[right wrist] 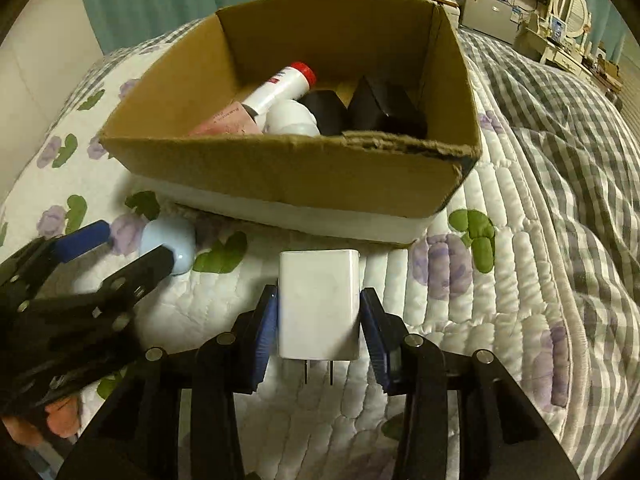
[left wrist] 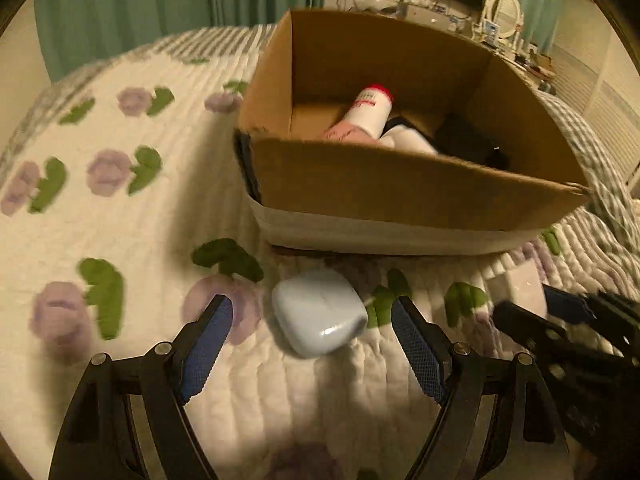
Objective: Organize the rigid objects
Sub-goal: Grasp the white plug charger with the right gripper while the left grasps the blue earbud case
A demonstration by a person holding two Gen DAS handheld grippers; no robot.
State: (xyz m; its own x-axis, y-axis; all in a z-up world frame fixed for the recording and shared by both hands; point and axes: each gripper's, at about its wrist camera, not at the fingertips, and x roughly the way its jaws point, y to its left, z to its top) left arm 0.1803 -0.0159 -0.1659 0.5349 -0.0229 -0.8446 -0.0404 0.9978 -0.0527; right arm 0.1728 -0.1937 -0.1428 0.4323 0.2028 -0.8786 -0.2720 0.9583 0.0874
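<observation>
A pale blue earbud case [left wrist: 320, 316] lies on the quilt between the wide-open fingers of my left gripper [left wrist: 312, 304]; it also shows in the right wrist view [right wrist: 170, 246]. My right gripper [right wrist: 318, 300] is shut on a white plug charger [right wrist: 319, 304], prongs pointing back toward the camera. In the left wrist view the charger [left wrist: 520, 286] shows at the right edge. The cardboard box [left wrist: 400, 192] [right wrist: 280, 172] stands just beyond both, holding a red-capped white bottle [right wrist: 280, 88], a pink item, a white item and black blocks [right wrist: 384, 108].
The box sits on a floral quilted bed cover [left wrist: 120, 220]. A grey checked blanket [right wrist: 560, 120] is bunched to the right. Teal curtains [left wrist: 160, 4] hang behind; a dresser with a mirror [right wrist: 568, 4] stands far right.
</observation>
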